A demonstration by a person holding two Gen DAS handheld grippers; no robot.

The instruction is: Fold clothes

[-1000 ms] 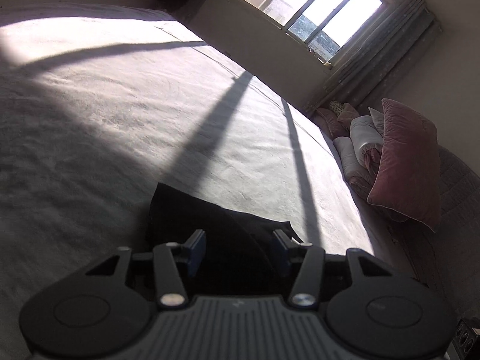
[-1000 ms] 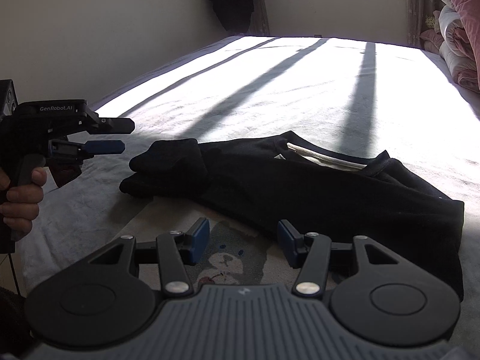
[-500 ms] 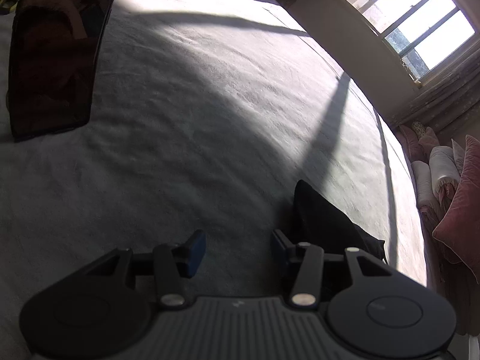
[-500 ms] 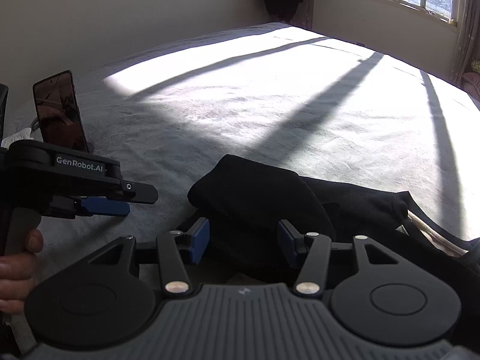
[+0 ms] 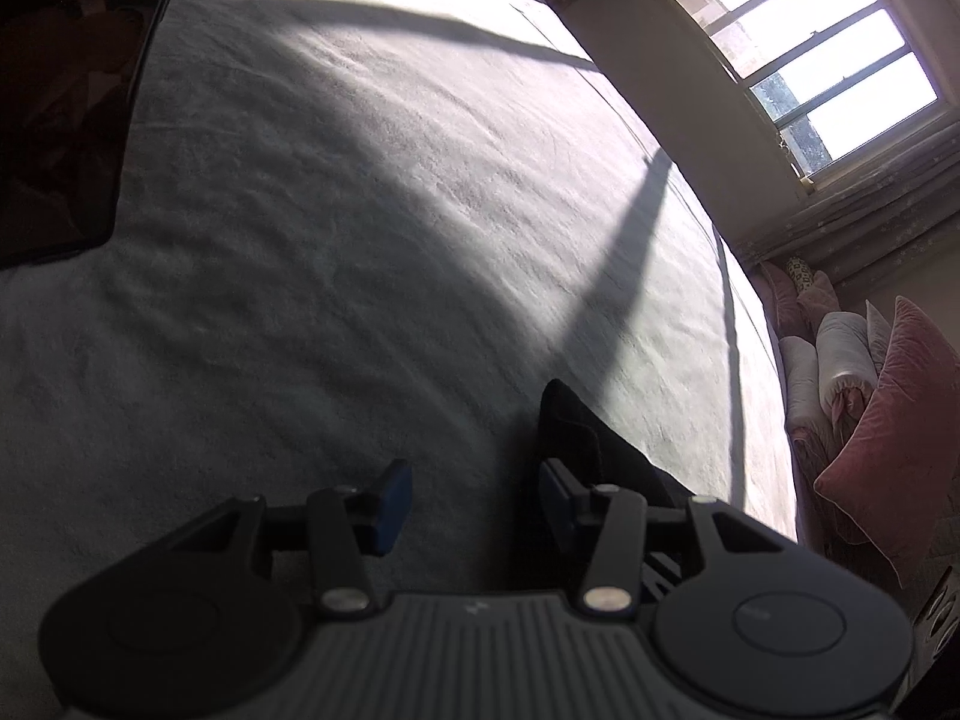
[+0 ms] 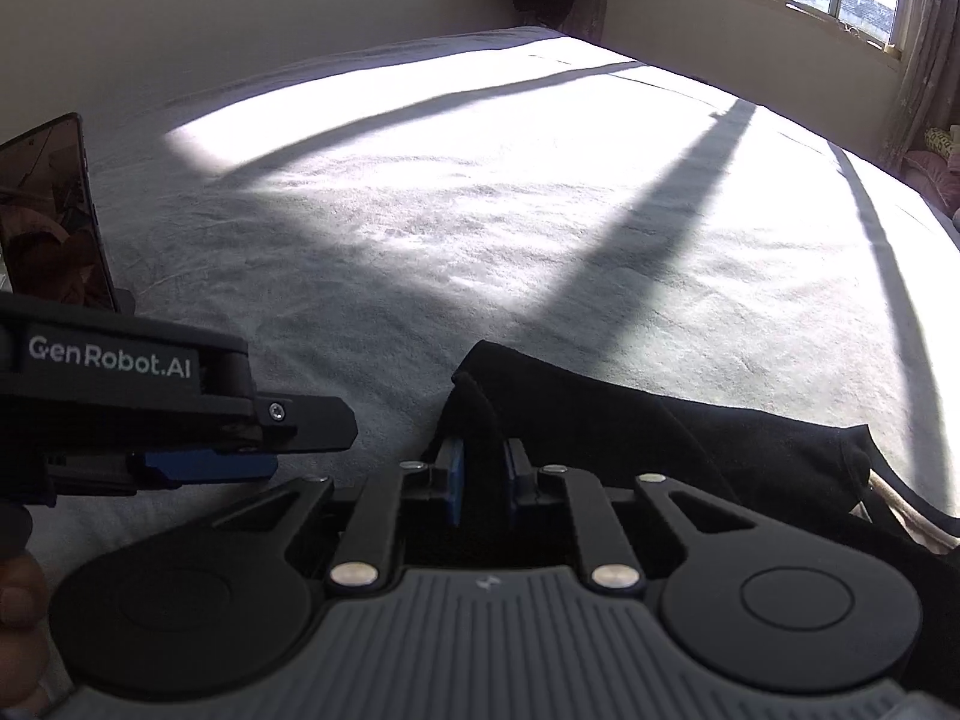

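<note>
A black sweatshirt (image 6: 690, 432) lies on the pale bed cover (image 6: 480, 210). Its folded sleeve end (image 6: 480, 408) sits between my right gripper's blue pads. My right gripper (image 6: 483, 486) is shut on that sleeve. In the left wrist view the sleeve (image 5: 570, 426) lies just past the right fingertip. My left gripper (image 5: 474, 495) is open and empty over the bare cover, left of the sleeve. It also shows in the right wrist view (image 6: 240, 438), at the left, with a hand below it.
A phone (image 6: 54, 222) stands upright at the bed's left edge; it also shows in the left wrist view (image 5: 66, 90). Pink pillows and rolled bedding (image 5: 870, 384) lie at the right. A window (image 5: 810, 48) is beyond the bed.
My right gripper has closed on the sleeve end after moving in over it. My left gripper has swung left off the garment, staying open.
</note>
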